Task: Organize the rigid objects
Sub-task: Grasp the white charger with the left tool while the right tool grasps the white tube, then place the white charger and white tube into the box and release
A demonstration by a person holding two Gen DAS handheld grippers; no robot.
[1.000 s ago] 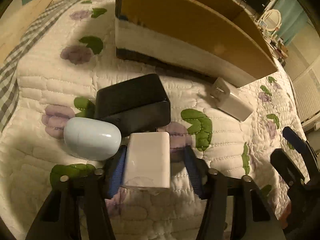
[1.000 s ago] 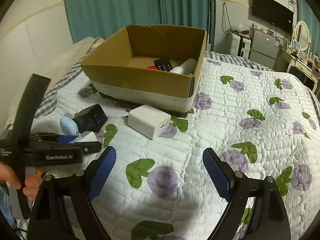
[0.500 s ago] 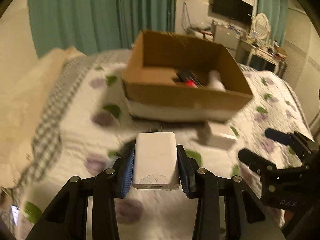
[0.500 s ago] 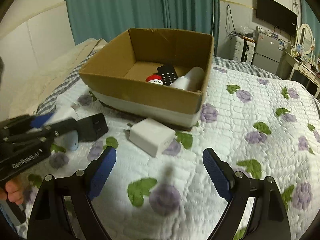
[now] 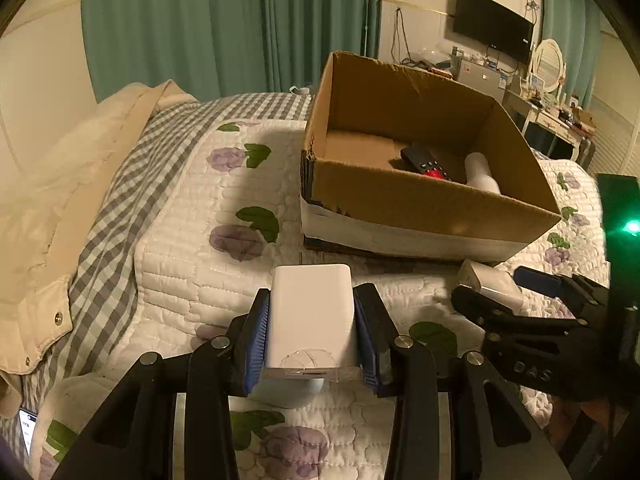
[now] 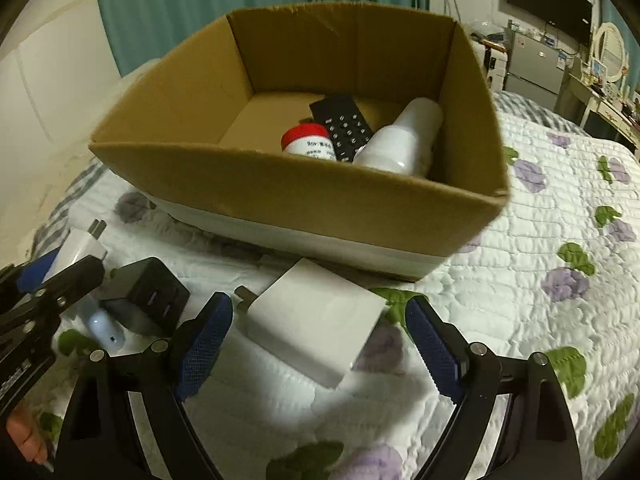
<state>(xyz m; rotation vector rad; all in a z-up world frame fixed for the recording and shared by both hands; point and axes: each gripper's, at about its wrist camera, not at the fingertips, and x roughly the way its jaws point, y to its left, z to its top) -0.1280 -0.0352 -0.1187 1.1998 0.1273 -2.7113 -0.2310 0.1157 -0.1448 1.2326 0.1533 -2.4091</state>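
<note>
My left gripper (image 5: 310, 334) has its blue-padded fingers (image 5: 256, 340) pressed on both sides of a small white charger (image 5: 311, 320), held clear above the bed. My right gripper (image 6: 320, 346) stands wide open and holds nothing; a larger white power adapter (image 6: 316, 326) lies on the quilt (image 6: 560, 208) between its fingers, touching neither pad. Just left of that adapter sit a black charger (image 6: 148, 296) and a pale blue oval case (image 6: 102, 326).

The cardboard box (image 6: 280, 184) rests on the bed just behind the adapter. Inside it lie a black remote (image 6: 342, 126), a red-lidded jar (image 6: 308, 142) and a white bottle (image 6: 400, 136) on its side.

The quilt is white with purple flowers and green leaves. A cream jacket (image 5: 60, 184) and checked sheet (image 5: 132, 168) lie to the left, teal curtains (image 5: 224, 24) hang behind, and a television (image 5: 494, 24) is on the wall.
</note>
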